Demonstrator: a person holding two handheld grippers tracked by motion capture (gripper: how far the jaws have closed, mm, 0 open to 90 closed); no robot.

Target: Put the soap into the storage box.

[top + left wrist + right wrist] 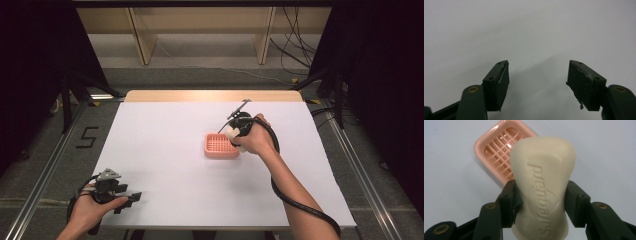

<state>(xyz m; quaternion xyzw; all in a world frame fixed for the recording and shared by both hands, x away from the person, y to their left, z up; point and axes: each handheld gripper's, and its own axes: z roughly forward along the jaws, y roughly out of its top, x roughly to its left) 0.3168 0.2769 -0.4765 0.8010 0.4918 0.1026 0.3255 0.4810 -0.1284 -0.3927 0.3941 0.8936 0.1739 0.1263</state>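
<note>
Two hand-held grippers are at work over the white bench (165,150). The right hand-held gripper (541,202) is clamped on a cream soap bar (544,182), its jaws pressing the bar's two long sides near the waist, with the embossed lettering running along the bar's length away from the gripper. In the high view this gripper (234,134) hangs just right of centre, at the right edge of a pink soap dish (220,146) that sits on the bench.

The relation that matters: in the right gripper view the dish (496,147) lies beyond the soap and to its left, partly hidden behind the bar, and its long axis runs at a slant to the bar's. Judging from this, the soap would need to travel a little left and be turned so that the two long axes line up before it is lowered onto the slatted floor. The right hand is plainly the nearer one.

The left hand-held gripper (131,196) rests at the near left of the bench, well apart from the dish. Its jaws stand apart with nothing between them, only bare bench beneath.
</note>
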